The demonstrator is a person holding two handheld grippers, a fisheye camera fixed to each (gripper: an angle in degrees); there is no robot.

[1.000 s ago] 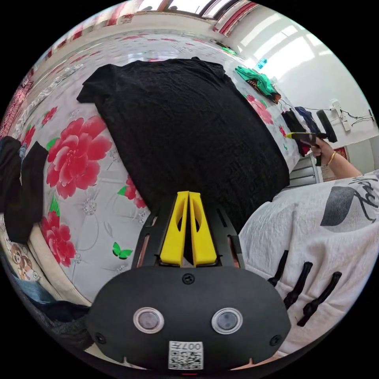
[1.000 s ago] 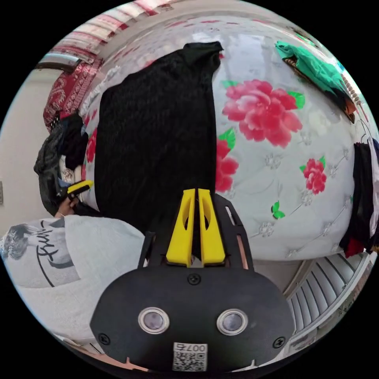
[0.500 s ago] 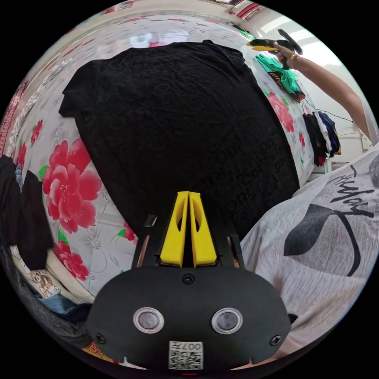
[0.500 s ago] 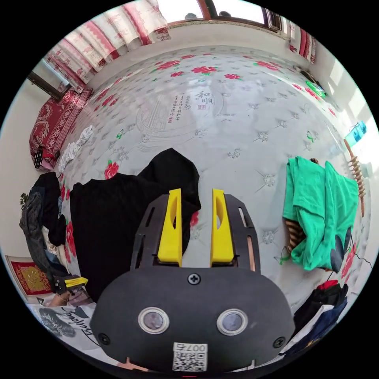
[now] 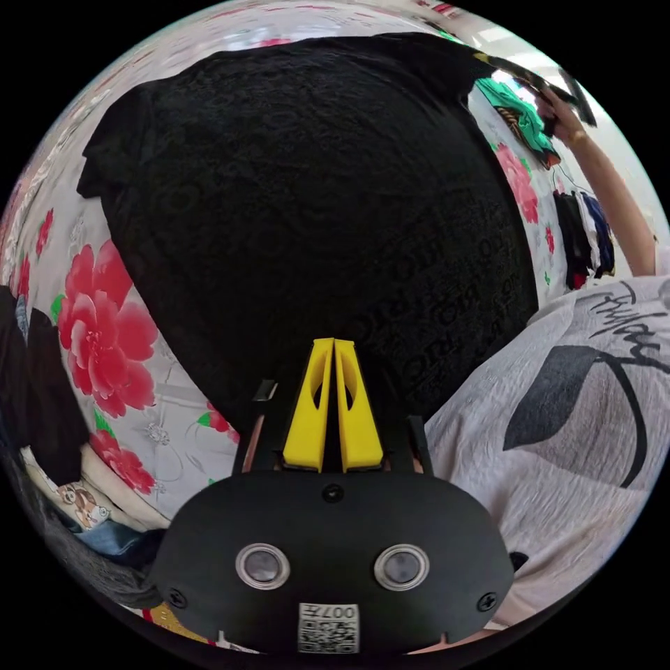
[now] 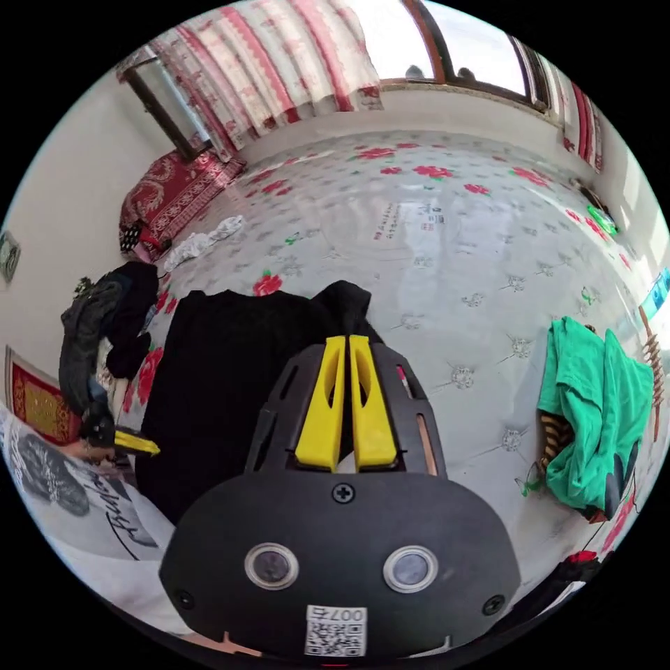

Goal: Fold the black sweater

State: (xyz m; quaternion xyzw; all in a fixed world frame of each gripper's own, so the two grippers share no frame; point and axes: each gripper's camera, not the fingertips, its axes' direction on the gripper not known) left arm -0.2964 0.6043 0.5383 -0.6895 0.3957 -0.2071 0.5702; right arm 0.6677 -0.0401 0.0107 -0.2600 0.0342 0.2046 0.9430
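While the left gripper view looks down over the bed, the black sweater [image 5: 307, 202] lies spread flat on the floral bedspread [image 5: 105, 335], hem nearest the person, short sleeves out to the sides. Left gripper [image 5: 333, 349]: yellow jaws pressed together, tips over the hem area; whether any cloth is pinched between them, can't tell. Likely parked there to pin or take the hem for a fold. The person's white printed shirt [image 5: 558, 412] fills the lower right. Up at the far shoulder of the sweater, a hand [image 5: 562, 118] holds the other gripper near the sleeve. Dark clothes [image 5: 35, 391] hang off the bed edge at left; a small stack of folded clothes [image 5: 583, 241] sits beyond the sweater's right side.

Right gripper view: right gripper [image 6: 343, 345] has its jaws closed together, tips at the sweater's [image 6: 216, 377] sleeve end; cloth between them can't be confirmed. Reads as a sleeve grab, fold inward not yet done. A green garment [image 6: 593, 419] lies well apart on the right. The bedspread [image 6: 433, 237] runs wide and glossy with red flowers toward a window [image 6: 447, 42] and striped red curtains [image 6: 293, 70]. A pile of dark clothes [image 6: 105, 328] sits by the wall at left, the other yellow-tipped gripper [image 6: 132, 441] low at the sweater's hem.
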